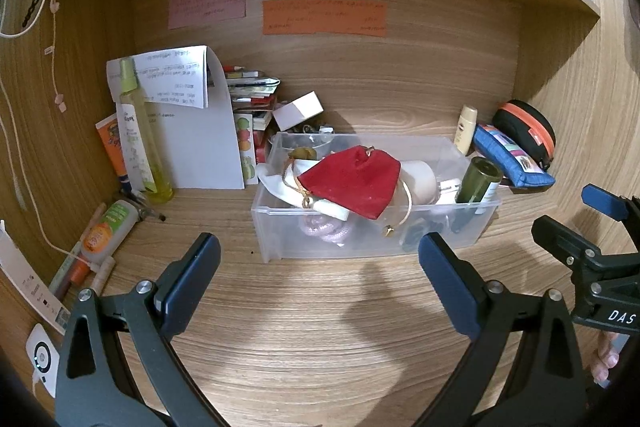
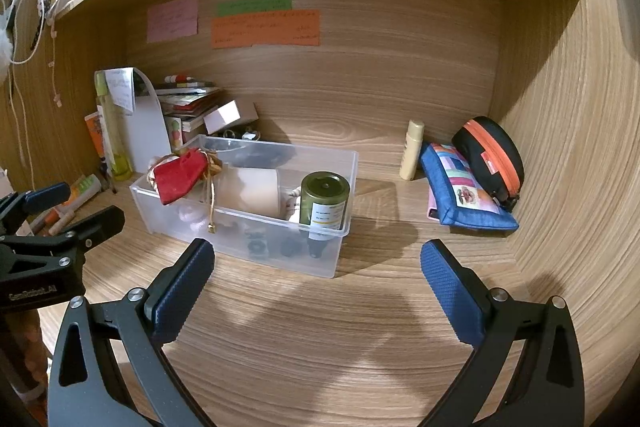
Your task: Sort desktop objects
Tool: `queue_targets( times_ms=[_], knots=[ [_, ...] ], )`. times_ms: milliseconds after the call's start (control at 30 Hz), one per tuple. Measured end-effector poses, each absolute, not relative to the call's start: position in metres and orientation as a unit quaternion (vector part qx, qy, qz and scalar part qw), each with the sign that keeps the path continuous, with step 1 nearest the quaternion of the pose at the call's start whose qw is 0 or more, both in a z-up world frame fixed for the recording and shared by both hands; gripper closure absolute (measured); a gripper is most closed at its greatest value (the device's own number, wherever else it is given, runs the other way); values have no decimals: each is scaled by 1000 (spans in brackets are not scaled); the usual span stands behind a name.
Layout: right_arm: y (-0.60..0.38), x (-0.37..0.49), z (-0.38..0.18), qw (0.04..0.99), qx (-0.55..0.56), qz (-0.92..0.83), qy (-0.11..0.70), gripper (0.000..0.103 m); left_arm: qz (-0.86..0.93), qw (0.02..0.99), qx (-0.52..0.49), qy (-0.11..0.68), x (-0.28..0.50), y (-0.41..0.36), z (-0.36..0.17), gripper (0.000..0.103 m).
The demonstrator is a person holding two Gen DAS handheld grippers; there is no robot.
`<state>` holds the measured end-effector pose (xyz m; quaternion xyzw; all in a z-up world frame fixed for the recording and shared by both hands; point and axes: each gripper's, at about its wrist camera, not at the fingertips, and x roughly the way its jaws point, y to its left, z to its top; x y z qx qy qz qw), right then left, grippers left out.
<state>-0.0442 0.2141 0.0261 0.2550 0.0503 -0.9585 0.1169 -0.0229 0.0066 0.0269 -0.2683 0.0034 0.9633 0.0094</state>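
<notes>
I have both grippers, left [image 1: 316, 263] and right [image 2: 316, 267], spread wide above the counter [image 2: 320, 327]. The red pouch [image 1: 354, 183] atop the clear bin [image 1: 360, 239] looks soft, light; I'd pinch its gathered neck.

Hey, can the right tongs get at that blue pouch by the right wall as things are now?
Probably yes. The right tongs are open and empty, and the blue pouch lies on bare desk, right of the plastic bin. Only the black round case leans on its far side.
</notes>
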Motion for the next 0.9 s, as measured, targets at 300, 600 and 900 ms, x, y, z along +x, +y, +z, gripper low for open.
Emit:
queue_targets(
  times_ms=[300,600,900],
  knots=[
    [215,-45,26,119,258,-958,46,0,964,9,-267,3,-23,6,28,2],
    [211,-44,26,122,260,-957,48,0,964,8,-266,2,-23,5,29,2],
    [208,-44,26,125,258,-956,52,0,964,6,-264,3,-23,5,29,2]
  ],
)
